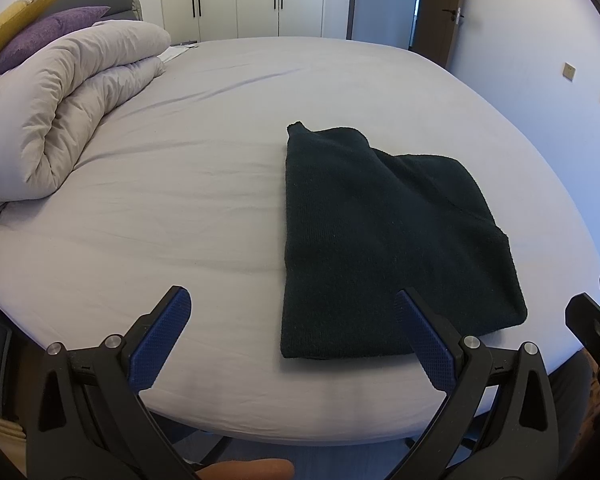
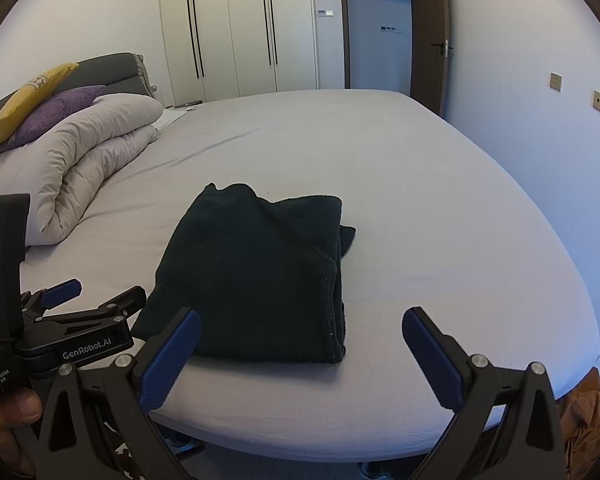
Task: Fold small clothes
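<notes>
A dark knit garment [image 1: 380, 248] lies folded into a thick rectangle on the bed, near its front edge; it also shows in the right wrist view [image 2: 260, 280]. My left gripper [image 1: 292, 300] is open and empty, held just in front of the garment's near left corner. My right gripper [image 2: 302, 320] is open and empty, above the bed's front edge at the garment's near right corner. The left gripper also shows in the right wrist view [image 2: 100, 292], at the garment's left side.
The bed has a pale lilac sheet [image 1: 160, 220]. A rolled grey duvet [image 1: 60, 120] with purple and yellow pillows [image 1: 40, 28] lies at the back left. White wardrobes [image 2: 240, 28] and a door [image 2: 428, 40] stand beyond the bed.
</notes>
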Action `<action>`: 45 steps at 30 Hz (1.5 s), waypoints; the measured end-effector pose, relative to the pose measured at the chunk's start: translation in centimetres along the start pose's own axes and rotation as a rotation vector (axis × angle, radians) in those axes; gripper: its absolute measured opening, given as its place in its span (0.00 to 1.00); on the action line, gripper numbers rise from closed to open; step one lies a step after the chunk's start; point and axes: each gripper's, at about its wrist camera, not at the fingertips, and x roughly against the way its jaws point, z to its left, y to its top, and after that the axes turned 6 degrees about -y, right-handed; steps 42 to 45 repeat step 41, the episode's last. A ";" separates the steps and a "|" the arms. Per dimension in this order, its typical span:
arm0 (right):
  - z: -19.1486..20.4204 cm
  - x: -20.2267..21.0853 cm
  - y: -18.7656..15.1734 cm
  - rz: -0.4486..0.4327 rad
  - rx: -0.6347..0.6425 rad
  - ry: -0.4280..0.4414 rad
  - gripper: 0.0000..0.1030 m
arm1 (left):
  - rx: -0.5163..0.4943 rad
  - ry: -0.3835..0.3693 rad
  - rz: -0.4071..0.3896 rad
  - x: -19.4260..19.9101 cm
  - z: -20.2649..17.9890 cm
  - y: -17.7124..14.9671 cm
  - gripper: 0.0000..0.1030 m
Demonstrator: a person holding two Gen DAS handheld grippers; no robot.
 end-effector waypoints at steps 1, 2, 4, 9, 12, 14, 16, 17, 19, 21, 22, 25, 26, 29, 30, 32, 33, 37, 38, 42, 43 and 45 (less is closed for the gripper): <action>0.0 0.0 0.0 0.001 0.000 0.000 1.00 | 0.001 0.000 0.000 0.0 0.0 0.0 1.00; 0.1 0.0 -0.1 0.002 0.000 -0.001 1.00 | 0.001 0.000 0.001 0.0 0.0 0.0 1.00; 0.1 -0.1 -0.3 0.004 -0.001 -0.001 1.00 | 0.002 -0.001 0.001 0.0 0.0 -0.1 1.00; 0.2 -0.2 -0.6 0.006 -0.001 -0.004 1.00 | 0.002 0.000 0.002 0.0 0.0 -0.1 1.00; 0.2 -0.2 -0.6 0.006 0.000 -0.003 1.00 | 0.002 0.000 0.002 0.0 0.0 -0.1 1.00; 0.1 -0.2 -0.6 0.006 0.000 -0.004 1.00 | 0.002 -0.001 0.002 0.0 0.0 -0.1 1.00; 0.2 -0.2 -0.8 0.007 0.001 -0.003 1.00 | 0.001 0.001 0.003 0.0 0.0 -0.1 1.00; 0.2 -0.2 -0.8 0.007 0.000 -0.004 1.00 | 0.002 -0.001 0.003 -0.1 0.0 -0.1 1.00; 0.2 -0.2 -0.8 0.007 0.000 -0.004 1.00 | 0.002 0.001 0.002 0.0 0.0 -0.1 1.00; 0.1 -0.2 -0.7 0.008 0.000 -0.003 1.00 | 0.001 0.002 0.002 -0.1 0.0 -0.1 1.00; 0.1 -0.2 -0.8 0.008 0.000 -0.003 1.00 | 0.000 0.005 0.002 -0.1 0.0 -0.1 1.00; 0.1 -0.2 -0.7 0.008 0.002 -0.003 1.00 | -0.003 0.009 0.005 -0.2 0.0 -0.2 1.00; 0.1 -0.2 -0.7 0.008 0.001 -0.003 1.00 | -0.002 0.011 0.006 -0.2 0.0 -0.2 1.00; 0.1 -0.2 -0.7 0.009 0.001 -0.003 1.00 | 0.001 0.009 0.007 -0.2 0.1 -0.2 1.00; 0.0 -0.3 -0.8 0.009 0.001 -0.003 1.00 | 0.001 0.009 0.007 -0.3 0.1 -0.2 1.00; 0.0 -0.3 -0.7 0.010 0.000 -0.001 1.00 | 0.002 0.011 0.009 -0.3 0.2 -0.2 1.00; 0.0 -0.3 -0.8 0.011 0.000 -0.001 1.00 | 0.004 0.008 0.012 -0.3 0.2 -0.2 1.00; 0.0 -0.3 -0.8 0.012 0.001 -0.002 1.00 | 0.004 0.000 0.016 -0.3 0.3 -0.2 1.00; 0.0 -0.3 -0.8 0.012 0.000 -0.002 1.00 | 0.003 0.000 0.013 -0.3 0.3 -0.3 1.00; -0.1 -0.4 -0.9 0.016 -0.001 0.000 1.00 | 0.001 0.005 0.008 -0.2 0.3 -0.3 1.00; -0.1 -0.4 -0.9 0.016 -0.001 0.000 1.00 | 0.001 0.005 0.008 -0.2 0.3 -0.3 1.00; -0.1 -0.4 -0.9 0.016 -0.001 0.000 1.00 | 0.001 0.005 0.008 -0.2 0.3 -0.3 1.00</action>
